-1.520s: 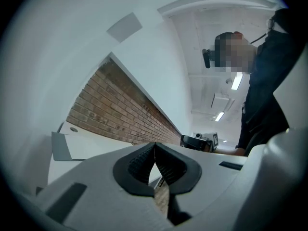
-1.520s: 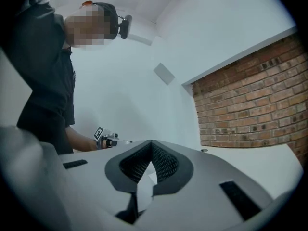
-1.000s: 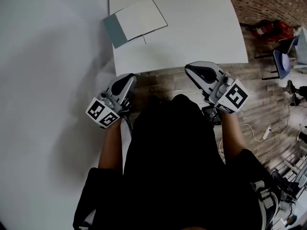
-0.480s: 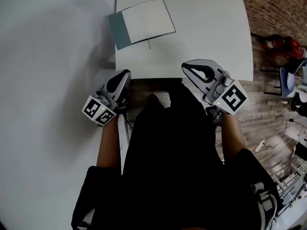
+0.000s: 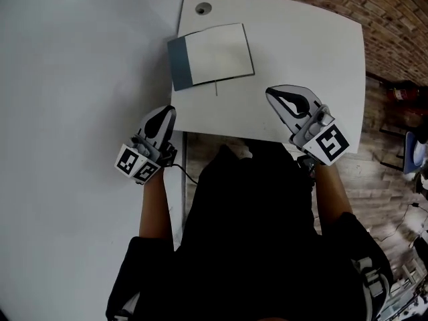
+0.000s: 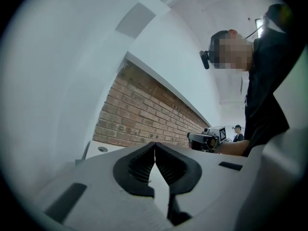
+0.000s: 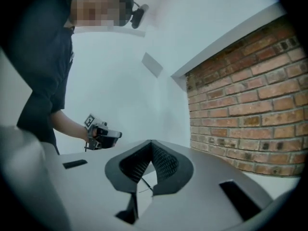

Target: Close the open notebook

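An open notebook [image 5: 219,53], white page up and a grey-blue cover strip showing along its left side, lies flat on the far-left part of a white rectangular tabletop [image 5: 307,52]. It sits just on the near side of a small round grey hole [image 5: 202,9] in the surface, and a thin dark ribbon [image 5: 216,89] pokes out past its near edge. A person in black clothing [image 5: 254,233] stands at the tabletop's near edge with a grey-and-white hand-held gripper in each hand, each carrying a cube of square black-and-white markers. The left claw [image 5: 167,111] hangs just off the tabletop's near-left corner. Its jaws are pressed together with nothing between them, and in its own view the ribbed black pads [image 6: 142,165] meet at the tip. The right claw [image 5: 271,92] hovers over the near-right part of the tabletop, likewise closed tight and empty. Both claws point toward the far side and stay well apart from the notebook, which lies farther off and between them, touched by neither. A red brick wall [image 5: 394,39] runs beyond the tabletop's far and right edges. A wooden plank floor [image 5: 391,172] shows to the right of the person.
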